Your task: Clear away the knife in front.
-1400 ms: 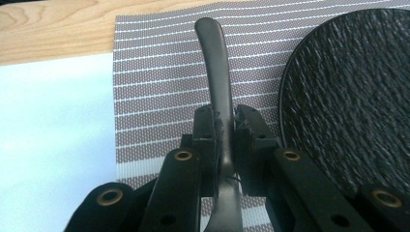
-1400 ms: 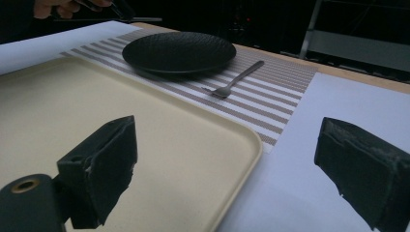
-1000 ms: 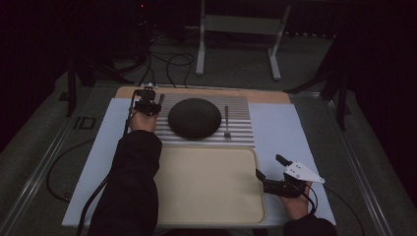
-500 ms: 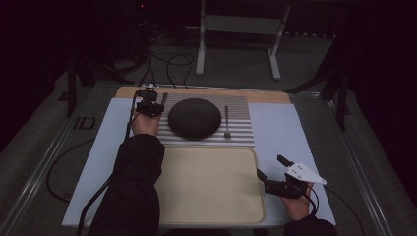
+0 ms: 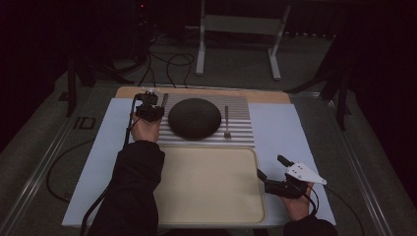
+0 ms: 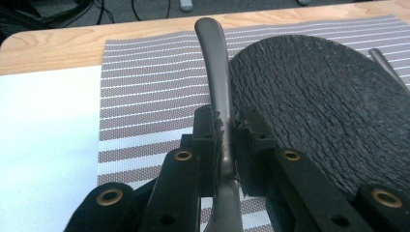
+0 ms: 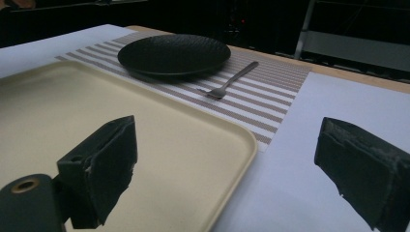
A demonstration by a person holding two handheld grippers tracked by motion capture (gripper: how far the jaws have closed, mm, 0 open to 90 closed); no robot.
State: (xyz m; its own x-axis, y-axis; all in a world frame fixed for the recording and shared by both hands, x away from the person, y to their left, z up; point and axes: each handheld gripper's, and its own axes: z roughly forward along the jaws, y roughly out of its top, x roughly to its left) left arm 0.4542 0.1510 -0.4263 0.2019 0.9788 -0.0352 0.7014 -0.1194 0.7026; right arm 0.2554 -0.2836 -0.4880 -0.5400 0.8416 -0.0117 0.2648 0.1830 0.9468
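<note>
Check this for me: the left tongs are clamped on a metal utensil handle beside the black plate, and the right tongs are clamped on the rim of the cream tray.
One part is wrong. The right tongs are open, jaws apart over the corner of the cream tray, gripping nothing, as the right gripper view shows. The left tongs are indeed clamped on the metal utensil handle beside the black plate.
</note>
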